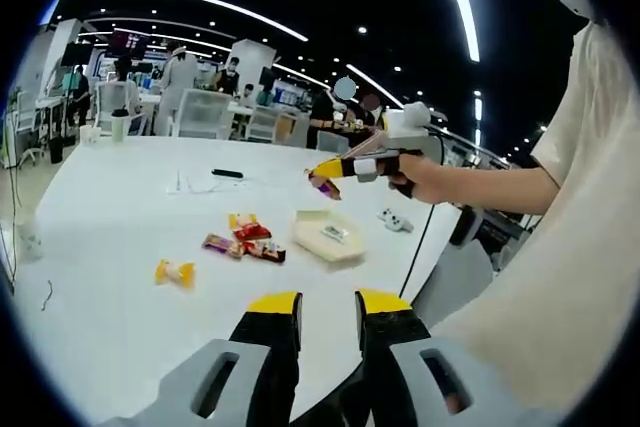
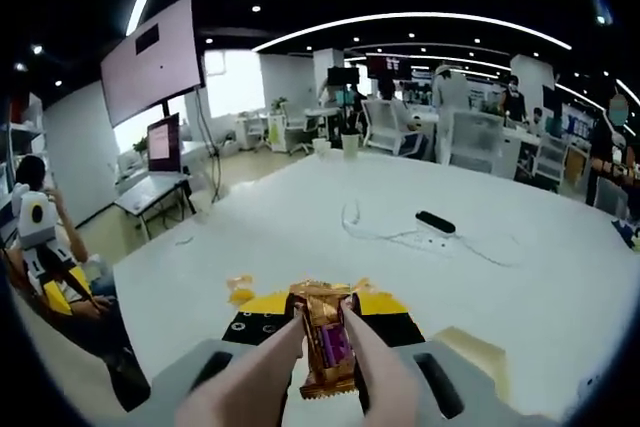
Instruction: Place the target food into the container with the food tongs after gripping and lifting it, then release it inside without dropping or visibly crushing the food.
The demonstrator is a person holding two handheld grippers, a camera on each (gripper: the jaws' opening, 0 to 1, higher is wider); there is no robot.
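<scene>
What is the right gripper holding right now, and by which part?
The right gripper pinches a gold and purple wrapped snack across its middle, both ends sticking out; the left gripper holds nothing.

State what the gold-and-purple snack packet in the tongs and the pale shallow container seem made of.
Gold-and-purple snack packet: probably metallised plastic film; it glints, and its crimped ends crinkle. Pale shallow container: perhaps matte plastic or moulded pulp; too small to tell.

Black remote (image 2: pixel 436 222) beside white cable (image 2: pixel 380 232) on table (image 2: pixel 560 277).
</scene>
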